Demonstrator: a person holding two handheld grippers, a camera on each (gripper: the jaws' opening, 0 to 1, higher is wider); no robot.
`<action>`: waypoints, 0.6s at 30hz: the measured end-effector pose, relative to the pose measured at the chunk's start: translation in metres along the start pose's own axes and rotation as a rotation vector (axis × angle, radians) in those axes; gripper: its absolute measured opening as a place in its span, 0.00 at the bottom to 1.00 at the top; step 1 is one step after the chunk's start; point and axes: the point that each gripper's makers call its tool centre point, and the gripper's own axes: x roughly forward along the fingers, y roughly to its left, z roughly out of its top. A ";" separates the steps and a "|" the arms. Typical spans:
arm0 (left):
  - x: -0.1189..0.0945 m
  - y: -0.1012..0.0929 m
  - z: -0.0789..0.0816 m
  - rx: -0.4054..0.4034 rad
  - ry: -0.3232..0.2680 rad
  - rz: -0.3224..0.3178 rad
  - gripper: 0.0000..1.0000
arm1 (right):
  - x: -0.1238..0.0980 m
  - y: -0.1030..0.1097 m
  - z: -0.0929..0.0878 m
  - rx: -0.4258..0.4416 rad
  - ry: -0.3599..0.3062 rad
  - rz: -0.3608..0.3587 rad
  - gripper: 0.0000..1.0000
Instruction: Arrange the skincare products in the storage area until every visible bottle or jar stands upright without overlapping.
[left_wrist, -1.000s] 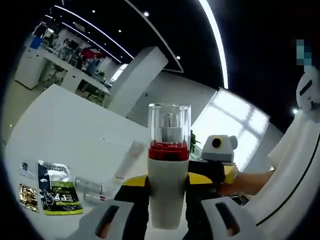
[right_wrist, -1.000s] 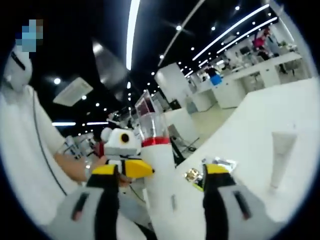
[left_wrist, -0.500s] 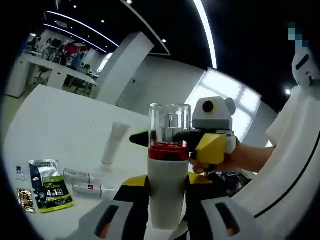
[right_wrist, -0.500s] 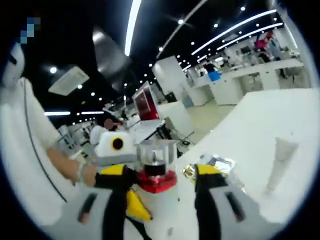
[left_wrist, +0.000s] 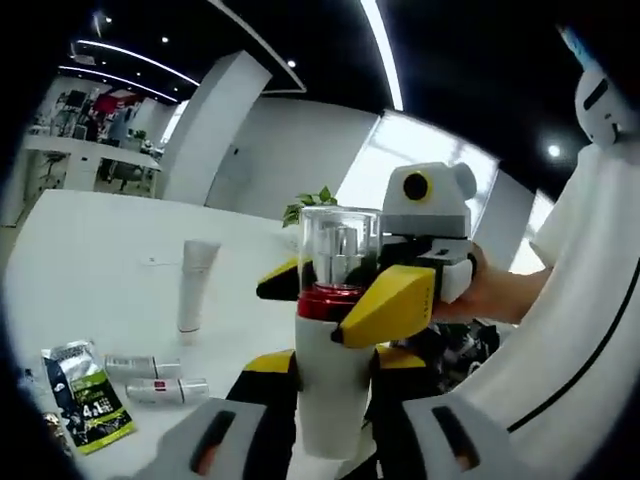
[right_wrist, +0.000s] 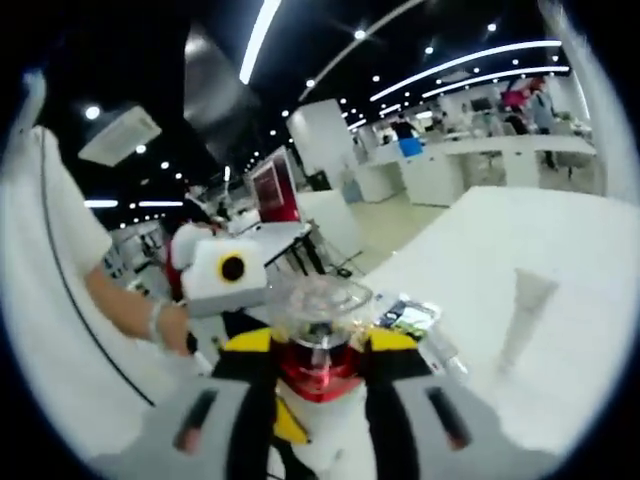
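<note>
Bottle (left_wrist: 332, 370) sits clenched upright in my left gripper (left_wrist: 330, 440) above the bench (left_wrist: 90, 270), so my right gripper (left_wrist: 345, 290) can straddle its red collar (right_wrist: 315, 362); whether that grip has closed, I cannot tell.

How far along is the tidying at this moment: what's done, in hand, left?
Done: one white tube stands upright on the table. In hand: the left gripper holds the red-collared pump bottle off the table, the right gripper closing around its clear cap. Left: two small tubes lying flat beside a sachet.
</note>
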 end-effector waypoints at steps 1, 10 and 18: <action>0.001 -0.001 -0.001 0.002 0.004 -0.005 0.27 | -0.001 0.000 -0.001 -0.004 0.002 -0.002 0.30; 0.008 -0.001 -0.004 0.019 0.011 0.005 0.29 | -0.006 -0.004 -0.005 -0.037 -0.022 -0.043 0.30; 0.008 0.008 -0.008 0.049 0.040 0.046 0.29 | 0.002 -0.010 -0.012 -0.077 -0.001 -0.053 0.30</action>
